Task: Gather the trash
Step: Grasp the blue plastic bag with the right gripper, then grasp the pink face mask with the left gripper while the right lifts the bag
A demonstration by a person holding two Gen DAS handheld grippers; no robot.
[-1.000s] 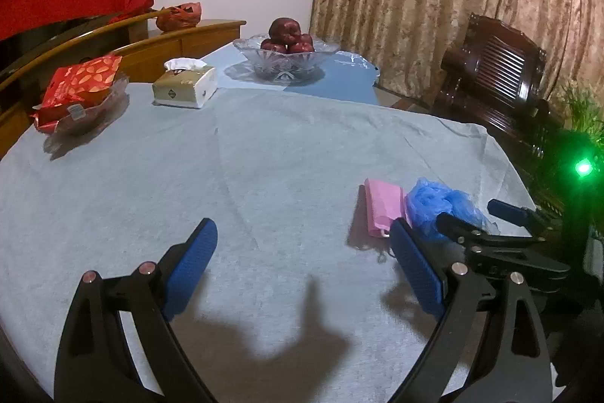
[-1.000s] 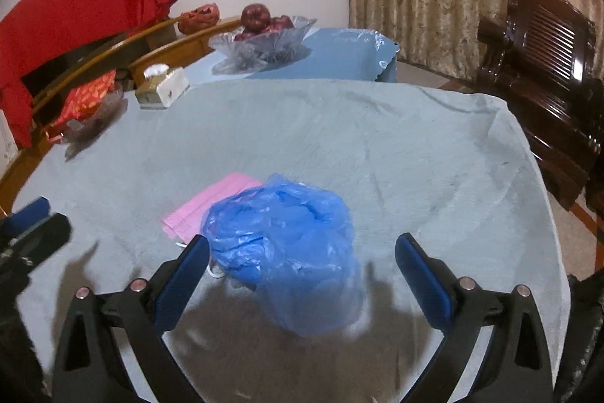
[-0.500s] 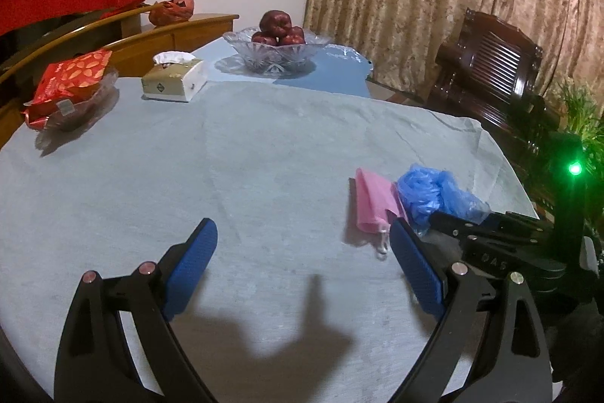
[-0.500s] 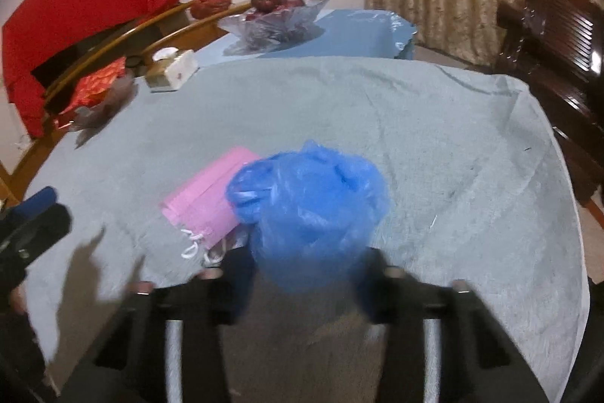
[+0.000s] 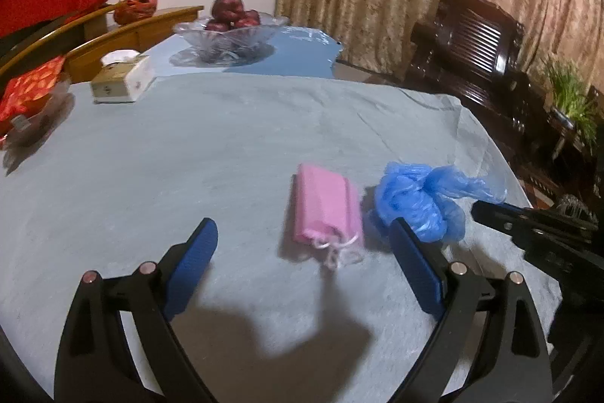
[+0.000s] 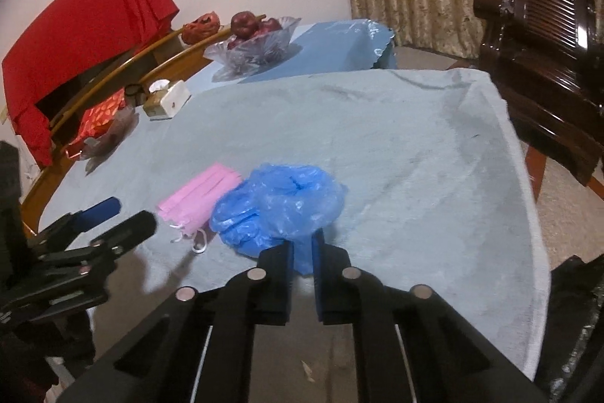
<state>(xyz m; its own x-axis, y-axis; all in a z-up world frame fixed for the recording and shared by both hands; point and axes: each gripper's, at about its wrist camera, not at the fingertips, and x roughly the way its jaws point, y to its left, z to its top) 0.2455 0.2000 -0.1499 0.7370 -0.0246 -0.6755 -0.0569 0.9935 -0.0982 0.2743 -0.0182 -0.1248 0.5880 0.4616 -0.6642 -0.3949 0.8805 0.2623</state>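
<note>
A crumpled blue plastic bag [image 6: 281, 203] lies on the grey tablecloth [image 6: 396, 146], beside a pink face mask [image 6: 198, 193]. My right gripper [image 6: 302, 253] is shut on the near edge of the blue bag. In the left wrist view the pink mask [image 5: 324, 210] lies between and just beyond my open left gripper's [image 5: 302, 259] blue fingers, with the blue bag [image 5: 419, 203] to its right by the right finger. The left gripper holds nothing.
At the far left stand a tissue box [image 5: 122, 82], a red snack packet in a dish [image 5: 26, 104] and a glass bowl of red fruit [image 5: 230, 29]. A dark wooden chair [image 6: 547, 63] stands past the table's right edge.
My right gripper has closed from wide open onto the blue bag. My left gripper has moved right, so the pink mask now lies between its fingers.
</note>
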